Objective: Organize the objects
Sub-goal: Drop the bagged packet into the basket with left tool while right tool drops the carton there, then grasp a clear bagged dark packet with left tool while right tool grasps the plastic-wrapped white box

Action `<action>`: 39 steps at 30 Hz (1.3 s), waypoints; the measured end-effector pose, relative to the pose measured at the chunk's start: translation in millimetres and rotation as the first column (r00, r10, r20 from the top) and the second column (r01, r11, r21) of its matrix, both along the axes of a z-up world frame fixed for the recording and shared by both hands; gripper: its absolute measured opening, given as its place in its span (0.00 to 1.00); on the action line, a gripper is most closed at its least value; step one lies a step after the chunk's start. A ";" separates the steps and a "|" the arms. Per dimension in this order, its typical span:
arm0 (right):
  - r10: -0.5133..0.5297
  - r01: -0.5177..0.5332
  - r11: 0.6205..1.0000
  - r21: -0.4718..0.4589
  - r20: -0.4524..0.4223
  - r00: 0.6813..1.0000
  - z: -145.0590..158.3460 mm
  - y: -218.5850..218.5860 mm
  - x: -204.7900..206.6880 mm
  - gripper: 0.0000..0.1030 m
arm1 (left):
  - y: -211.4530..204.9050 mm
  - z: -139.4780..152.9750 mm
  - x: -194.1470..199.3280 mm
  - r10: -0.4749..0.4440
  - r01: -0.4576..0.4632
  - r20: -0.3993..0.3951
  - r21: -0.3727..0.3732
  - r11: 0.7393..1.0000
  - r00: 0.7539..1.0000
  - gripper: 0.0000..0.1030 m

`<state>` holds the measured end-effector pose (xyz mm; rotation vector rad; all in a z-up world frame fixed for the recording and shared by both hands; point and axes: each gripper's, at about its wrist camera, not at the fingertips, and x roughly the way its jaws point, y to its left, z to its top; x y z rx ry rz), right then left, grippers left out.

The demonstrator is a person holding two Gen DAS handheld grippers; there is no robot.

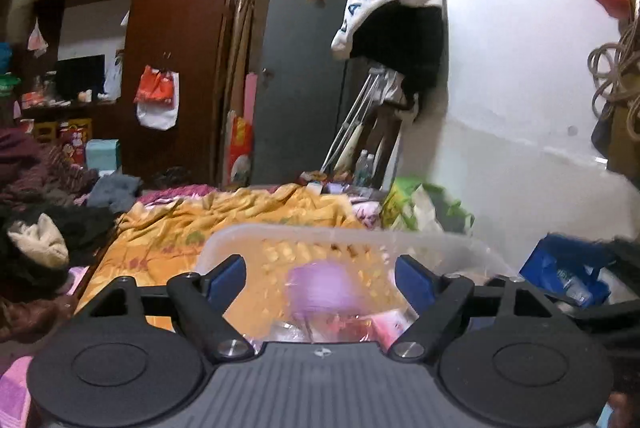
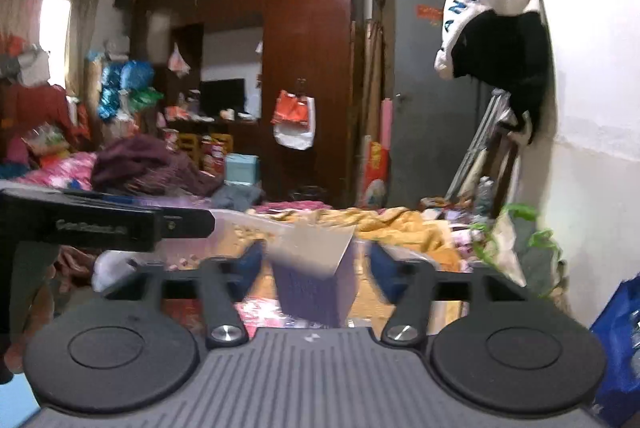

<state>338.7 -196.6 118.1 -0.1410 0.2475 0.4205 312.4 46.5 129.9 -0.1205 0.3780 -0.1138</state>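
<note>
1. My left gripper [image 1: 320,278] hangs over the clear plastic storage bin [image 1: 344,240] on the orange patterned bedspread [image 1: 240,216], its blue-padded fingers [image 1: 226,276] spread and holding nothing.
2. A blurred purple round object [image 1: 320,288] and pink packets [image 1: 386,322] already lie in the bin, so I judge some sorting done.
3. My right gripper [image 2: 316,260] is spread too; a purple open-topped carton [image 2: 316,280] sits between the fingers, untouched as far as I can tell.
4. Much clutter remains around the bed; the task looks far from finished.
</note>
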 end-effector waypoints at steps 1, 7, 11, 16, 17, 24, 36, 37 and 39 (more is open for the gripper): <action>0.000 0.000 1.000 -0.007 0.010 1.000 -1.5 -1.1 -6.3 0.93 | 0.9 0.7 -10.7 -0.014 0.014 0.024 0.003 1.000 1.000 0.82; 0.041 -0.045 0.993 0.109 0.043 0.998 -14.6 -37.8 -65.2 1.00 | 3.3 -8.9 -92.2 -0.077 0.072 0.111 0.045 0.996 0.991 0.90; 0.039 -0.033 0.998 0.055 -0.125 0.991 -55.1 -44.8 -72.7 1.00 | 0.5 -44.0 -107.1 -0.057 0.056 -0.002 0.100 0.993 0.998 0.90; 0.035 -0.045 0.999 -0.031 -0.276 0.960 -93.1 -29.8 -58.0 0.94 | 5.8 -73.8 -95.2 -0.062 0.071 -0.099 0.089 0.994 0.993 0.88; 0.050 -0.060 0.998 -0.022 -0.313 0.948 -96.0 -27.4 -53.5 0.92 | 9.7 -78.1 -94.4 -0.061 0.070 -0.113 0.082 0.994 0.992 0.88; 0.070 -0.103 0.992 -0.077 -0.354 0.933 -107.6 -10.0 -56.2 0.72 | 12.2 -101.8 -88.7 -0.057 0.074 -0.205 0.079 0.994 0.977 0.71; 0.033 -0.041 0.999 -0.024 -0.270 0.962 -101.3 -22.3 -66.4 0.70 | -0.5 -107.7 -96.4 -0.030 0.054 -0.168 0.137 0.989 0.985 0.36; 0.032 -0.038 0.999 -0.020 -0.268 0.963 -101.2 -23.1 -66.7 0.70 | -0.3 -103.7 -99.4 -0.019 0.038 -0.138 0.135 0.990 0.990 0.36; 0.031 -0.034 0.999 -0.008 -0.258 0.966 -100.4 -24.5 -67.6 0.70 | 6.1 -99.6 -109.1 -0.016 0.026 -0.090 0.106 0.994 0.996 0.36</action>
